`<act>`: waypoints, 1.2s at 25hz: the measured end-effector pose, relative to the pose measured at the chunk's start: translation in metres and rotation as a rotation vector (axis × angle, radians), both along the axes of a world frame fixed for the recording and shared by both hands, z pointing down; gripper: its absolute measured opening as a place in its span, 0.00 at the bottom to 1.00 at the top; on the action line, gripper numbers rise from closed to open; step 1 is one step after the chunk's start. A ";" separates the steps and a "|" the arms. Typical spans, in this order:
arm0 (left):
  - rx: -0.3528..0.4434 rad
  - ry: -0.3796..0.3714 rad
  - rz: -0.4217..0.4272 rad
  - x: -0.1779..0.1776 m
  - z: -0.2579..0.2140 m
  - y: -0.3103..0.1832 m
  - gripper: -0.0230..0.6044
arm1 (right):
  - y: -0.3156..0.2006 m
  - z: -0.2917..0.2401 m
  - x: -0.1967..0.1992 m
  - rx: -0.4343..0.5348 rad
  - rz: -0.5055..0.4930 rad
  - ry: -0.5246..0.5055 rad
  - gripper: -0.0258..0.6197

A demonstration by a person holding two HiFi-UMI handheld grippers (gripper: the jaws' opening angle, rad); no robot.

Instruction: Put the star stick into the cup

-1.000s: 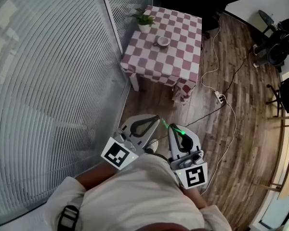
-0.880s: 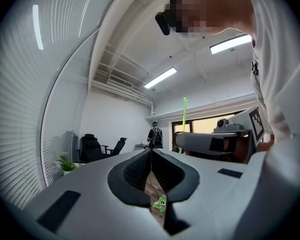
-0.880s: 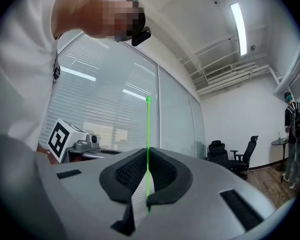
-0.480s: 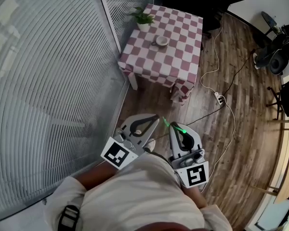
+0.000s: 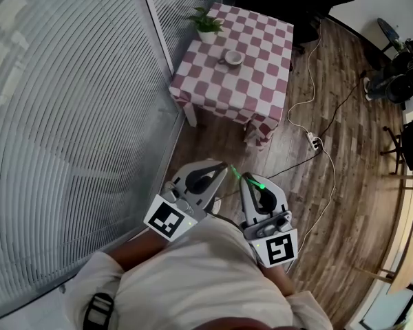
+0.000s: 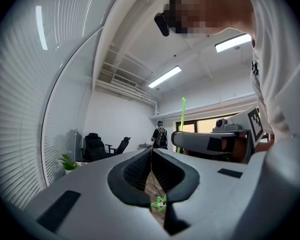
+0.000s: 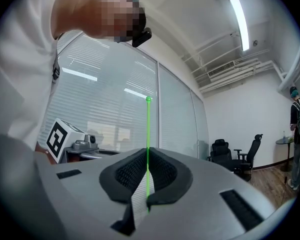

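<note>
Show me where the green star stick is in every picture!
Head view: star stick low in the middle, poking out of the right gripper.
Left gripper view: right of the middle, standing upright above the right gripper.
Right gripper view: right in the middle, pinched between the jaws.
Shared landmark: the window blinds.
</note>
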State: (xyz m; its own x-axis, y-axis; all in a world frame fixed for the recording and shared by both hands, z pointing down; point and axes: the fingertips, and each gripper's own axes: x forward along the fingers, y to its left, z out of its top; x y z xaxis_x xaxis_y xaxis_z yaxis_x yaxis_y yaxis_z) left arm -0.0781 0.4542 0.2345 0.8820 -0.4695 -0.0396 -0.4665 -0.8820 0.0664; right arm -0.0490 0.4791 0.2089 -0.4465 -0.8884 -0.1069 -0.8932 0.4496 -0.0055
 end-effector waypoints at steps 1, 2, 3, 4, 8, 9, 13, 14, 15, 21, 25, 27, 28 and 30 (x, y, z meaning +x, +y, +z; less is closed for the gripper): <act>0.002 -0.001 -0.001 0.000 0.000 -0.003 0.09 | -0.003 0.000 0.000 0.002 -0.001 -0.001 0.10; 0.003 -0.003 -0.002 0.001 0.001 -0.006 0.09 | -0.006 0.000 0.001 0.003 -0.003 -0.003 0.10; 0.004 -0.006 -0.004 0.001 0.002 -0.009 0.09 | -0.009 -0.001 0.001 0.004 -0.005 -0.004 0.10; 0.004 -0.007 -0.005 0.002 0.003 -0.012 0.09 | -0.012 0.000 0.002 0.005 -0.008 -0.004 0.10; -0.006 0.000 -0.014 0.005 0.004 -0.026 0.09 | -0.026 0.002 0.004 0.003 -0.018 0.002 0.10; -0.007 0.001 -0.015 0.005 0.004 -0.029 0.09 | -0.030 0.002 0.004 0.002 -0.020 0.001 0.10; -0.006 0.005 -0.021 0.007 0.006 -0.045 0.09 | -0.046 0.005 0.006 0.000 -0.026 0.001 0.10; -0.008 0.007 -0.023 0.008 0.006 -0.050 0.09 | -0.050 0.006 0.007 -0.001 -0.028 0.002 0.10; -0.012 0.009 -0.024 0.008 0.007 -0.054 0.09 | -0.055 0.007 0.007 -0.003 -0.030 0.001 0.10; -0.020 0.011 -0.026 0.016 0.012 -0.083 0.09 | -0.083 0.011 0.013 -0.010 -0.039 0.004 0.10; -0.021 0.018 -0.032 0.019 0.012 -0.105 0.09 | -0.104 0.011 0.015 -0.015 -0.043 0.010 0.10; -0.022 0.017 -0.034 0.020 0.011 -0.115 0.09 | -0.115 0.010 0.017 -0.016 -0.046 0.012 0.10; -0.021 0.017 -0.036 0.021 0.011 -0.121 0.09 | -0.121 0.010 0.018 -0.016 -0.048 0.013 0.10; -0.021 0.011 -0.039 0.020 0.014 -0.132 0.09 | -0.132 0.011 0.017 -0.014 -0.052 0.017 0.10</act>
